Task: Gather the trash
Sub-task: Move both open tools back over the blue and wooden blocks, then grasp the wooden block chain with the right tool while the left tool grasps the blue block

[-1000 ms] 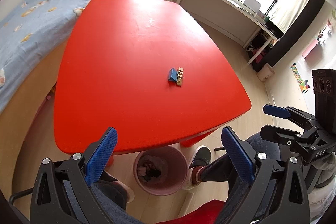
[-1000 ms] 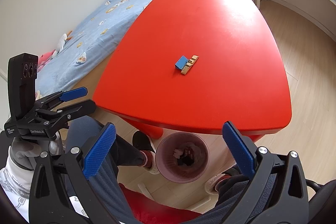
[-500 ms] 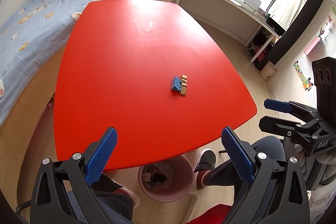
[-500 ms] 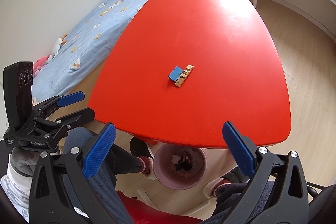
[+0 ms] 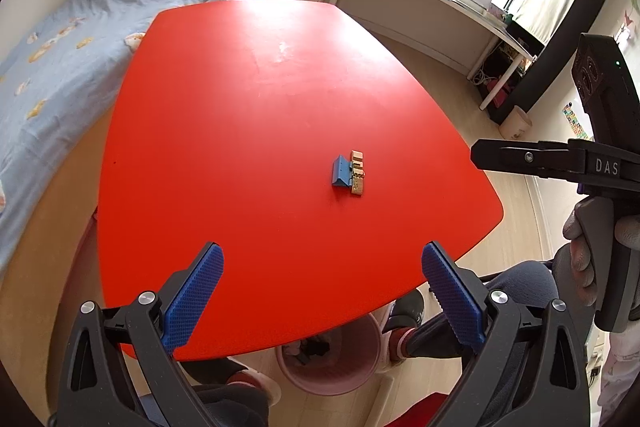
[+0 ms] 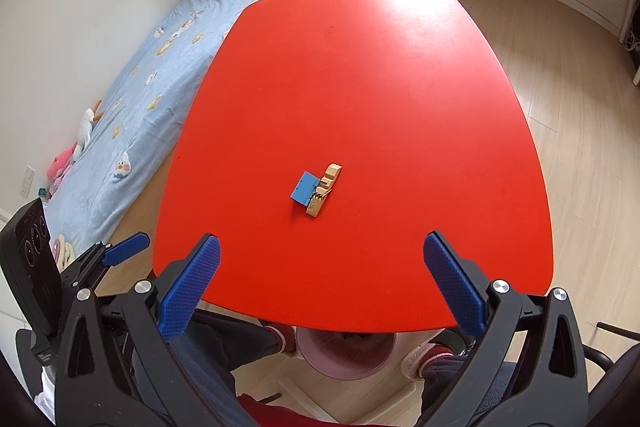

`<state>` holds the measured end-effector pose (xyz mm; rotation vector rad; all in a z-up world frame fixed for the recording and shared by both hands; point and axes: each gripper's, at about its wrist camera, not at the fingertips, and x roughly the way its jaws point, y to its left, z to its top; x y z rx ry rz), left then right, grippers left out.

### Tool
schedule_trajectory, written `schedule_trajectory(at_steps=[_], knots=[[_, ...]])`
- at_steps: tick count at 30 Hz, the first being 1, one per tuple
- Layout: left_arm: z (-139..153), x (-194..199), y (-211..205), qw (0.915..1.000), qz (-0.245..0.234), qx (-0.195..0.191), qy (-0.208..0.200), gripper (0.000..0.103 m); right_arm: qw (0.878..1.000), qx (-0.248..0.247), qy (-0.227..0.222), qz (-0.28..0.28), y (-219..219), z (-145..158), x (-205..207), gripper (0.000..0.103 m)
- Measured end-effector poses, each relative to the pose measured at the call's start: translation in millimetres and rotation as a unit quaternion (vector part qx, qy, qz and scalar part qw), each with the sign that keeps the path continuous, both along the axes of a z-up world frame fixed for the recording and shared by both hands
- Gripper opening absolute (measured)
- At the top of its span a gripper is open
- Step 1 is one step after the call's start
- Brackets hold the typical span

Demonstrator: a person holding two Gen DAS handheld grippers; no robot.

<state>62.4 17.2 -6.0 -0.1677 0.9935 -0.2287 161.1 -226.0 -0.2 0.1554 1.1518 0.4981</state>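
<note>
The pink bin (image 5: 332, 363) under the near edge of the red table (image 5: 240, 107) already holds some trash. One small blue and tan scrap (image 5: 349, 175) lies alone mid-table, not yet collected. The left gripper (image 5: 322, 281) and right gripper (image 6: 320, 271) both hang released and empty above the near edge, well short of it.

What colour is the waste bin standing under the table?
Pale pink. The waste bin shows best in the left wrist view, partly hidden by the table.

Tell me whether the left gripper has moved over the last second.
Yes. The left gripper has come forward over the red table: its pads now overlap the tabletop, and the pink bin is mostly hidden under the table edge.
</note>
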Motion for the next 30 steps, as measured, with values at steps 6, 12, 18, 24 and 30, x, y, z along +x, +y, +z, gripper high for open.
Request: schedule_trajectory(at_steps=[6,12,18,24,30], knots=[[-3,10,-3,1.0,-0.005,0.007,0.001,0.095,0.999,-0.015,0.042,-0.026,10,-17,34,0.099],[-6,11,-7,1.0,-0.005,0.006,0.003,0.095,0.995,-0.035,0.082,-0.042,27,-41,65,0.099],[-9,11,-8,1.0,-0.003,0.003,0.005,0.095,0.989,-0.045,0.124,-0.06,44,-66,91,0.097],[-13,11,-8,1.0,0.002,-0.003,0.006,0.095,0.983,-0.063,0.158,-0.068,59,-89,106,0.076],[-18,10,-6,0.9999,0.008,-0.009,0.007,0.095,0.981,-0.081,0.16,-0.074,71,-94,109,0.049]])
